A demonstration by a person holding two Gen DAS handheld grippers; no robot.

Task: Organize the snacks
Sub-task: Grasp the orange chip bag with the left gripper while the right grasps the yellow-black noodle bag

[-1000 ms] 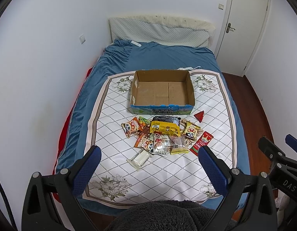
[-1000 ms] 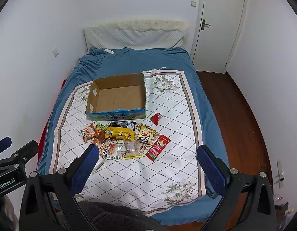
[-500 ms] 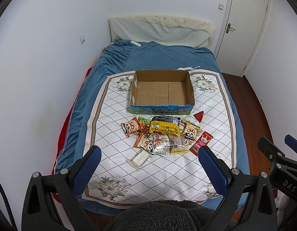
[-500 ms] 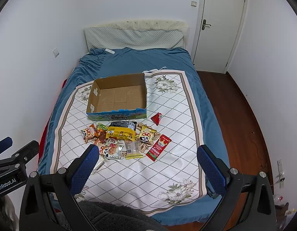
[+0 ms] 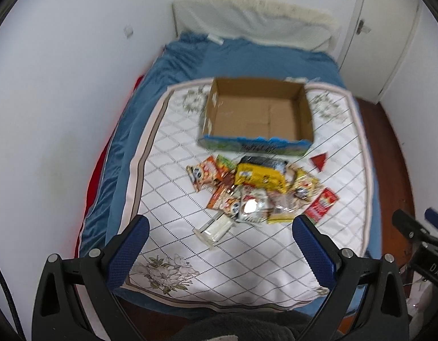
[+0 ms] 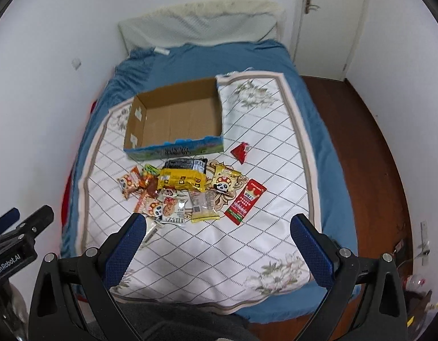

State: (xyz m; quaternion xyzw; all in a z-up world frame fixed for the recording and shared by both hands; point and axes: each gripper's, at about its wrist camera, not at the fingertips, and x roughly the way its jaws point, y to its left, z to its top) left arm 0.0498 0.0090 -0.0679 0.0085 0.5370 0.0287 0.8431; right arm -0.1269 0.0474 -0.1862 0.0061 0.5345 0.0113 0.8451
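An empty cardboard box with a blue printed front sits on the quilted mat. In front of it lies a heap of snack packets, topped by a yellow packet. A long red sachet and a small red triangular packet lie to the right, and a clear wrapped piece at the near left. My left gripper and right gripper both hover open and empty above the bed's near end.
The white diamond-patterned mat covers a blue bed with a pillow at the head. A wall runs along the left. Wooden floor and a white door are on the right.
Both grippers have moved forward toward the bed, so the box and snacks look larger. The left view is blurred with motion. The snacks and box have not shifted.
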